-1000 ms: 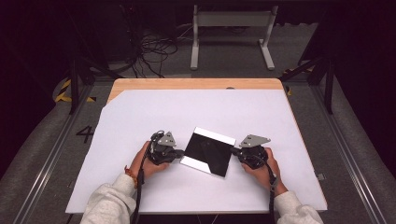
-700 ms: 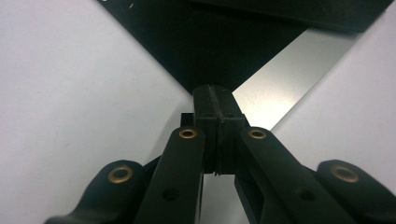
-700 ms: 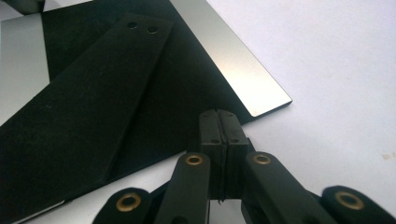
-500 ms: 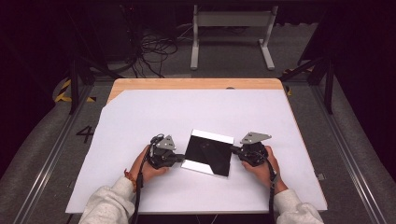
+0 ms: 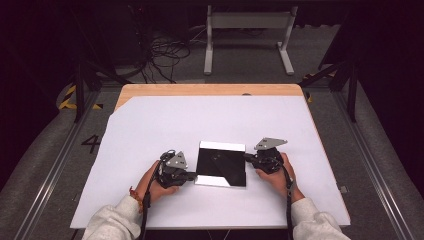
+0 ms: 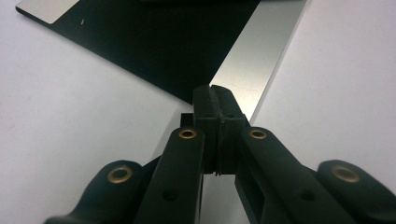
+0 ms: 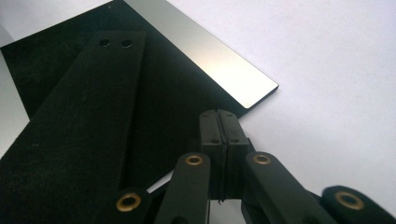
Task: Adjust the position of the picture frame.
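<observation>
Left gripper (image 5: pixel 192 175) and right gripper (image 5: pixel 248 157) point inward, fingers pressed together, apparently empty.

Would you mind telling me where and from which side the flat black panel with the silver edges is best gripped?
Probably at a side edge, coming in level from the left or right. The black panel lies flat and thin on the white sheet, so only its rim offers a hold.

- The flat panel (image 5: pixel 221 165) looks matt black over most of its face, with smooth, brushed-metal strips (image 7: pixel 219 60) along 2 edges that catch the light.
- A black strap (image 7: pixel 88 116) lying on it looks felt-like, with 2 punched holes.
- The table cover (image 5: pixel 165 125) is smooth, matt white sheet; bare wood (image 5: pixel 200 90) shows at the far edge.
- The left gripper (image 6: pixel 215 105) is matt black plastic with brass-coloured rivets.
</observation>
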A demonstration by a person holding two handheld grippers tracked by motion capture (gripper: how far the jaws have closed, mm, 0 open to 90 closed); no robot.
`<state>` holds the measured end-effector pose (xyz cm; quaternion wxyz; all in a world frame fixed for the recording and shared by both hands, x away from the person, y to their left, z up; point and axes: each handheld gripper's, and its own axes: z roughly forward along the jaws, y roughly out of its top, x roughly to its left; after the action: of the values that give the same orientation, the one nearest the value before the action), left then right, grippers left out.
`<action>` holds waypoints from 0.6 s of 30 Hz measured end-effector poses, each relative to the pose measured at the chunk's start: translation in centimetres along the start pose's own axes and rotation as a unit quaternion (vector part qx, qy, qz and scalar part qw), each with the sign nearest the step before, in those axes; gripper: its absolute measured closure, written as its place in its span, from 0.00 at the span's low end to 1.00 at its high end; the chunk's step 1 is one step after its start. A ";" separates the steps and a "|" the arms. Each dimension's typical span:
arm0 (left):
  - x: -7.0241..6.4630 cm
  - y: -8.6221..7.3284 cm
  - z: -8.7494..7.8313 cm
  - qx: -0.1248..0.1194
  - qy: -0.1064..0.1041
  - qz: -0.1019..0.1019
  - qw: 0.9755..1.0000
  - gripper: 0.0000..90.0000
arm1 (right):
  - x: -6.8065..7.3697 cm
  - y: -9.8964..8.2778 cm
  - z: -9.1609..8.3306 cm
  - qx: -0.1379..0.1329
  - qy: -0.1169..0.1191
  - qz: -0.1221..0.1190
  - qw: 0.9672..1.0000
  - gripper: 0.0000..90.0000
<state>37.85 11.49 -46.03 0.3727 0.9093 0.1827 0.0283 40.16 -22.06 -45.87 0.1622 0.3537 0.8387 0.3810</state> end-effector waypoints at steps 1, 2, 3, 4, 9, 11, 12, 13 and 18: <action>0.1 -0.1 0.0 -0.001 -0.002 0.001 1.000 1.00 | 0.0 0.1 0.1 0.000 -0.001 0.000 1.000 1.00; 0.0 -0.1 -0.1 0.000 -0.002 -0.002 1.000 1.00 | 0.0 0.2 0.2 0.001 -0.003 0.000 1.000 1.00; 0.0 -0.1 -0.1 0.000 -0.003 -0.001 1.000 1.00 | 0.1 0.3 0.2 0.002 -0.004 -0.001 1.000 1.00; 0.0 -0.1 -0.1 0.002 -0.003 0.001 1.000 1.00 | 0.1 0.3 0.3 0.002 -0.006 -0.003 1.000 1.00; 0.0 -0.1 -0.1 0.000 -0.005 0.001 1.000 0.99 | 0.1 0.5 0.5 0.000 -0.008 -0.001 1.000 1.00; 0.0 -0.1 -0.1 0.000 -0.006 0.001 1.000 1.00 | 0.1 0.5 0.6 0.000 -0.010 -0.002 1.000 1.00; 0.0 -0.1 -0.1 0.000 -0.006 0.001 1.000 1.00 | 0.1 0.5 0.6 0.000 -0.010 -0.002 1.000 1.00; 0.0 -0.1 -0.1 0.000 -0.005 0.001 1.000 1.00 | 0.1 0.6 0.7 -0.001 -0.011 -0.001 1.000 1.00; 0.1 -0.2 -0.1 -0.001 -0.005 -0.003 1.000 0.99 | 0.3 0.9 1.1 0.000 -0.023 -0.006 1.000 1.00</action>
<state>37.83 11.71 -46.08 0.3746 0.9085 0.1837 0.0223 40.96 -20.85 -45.87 0.1833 0.3569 0.8372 0.3715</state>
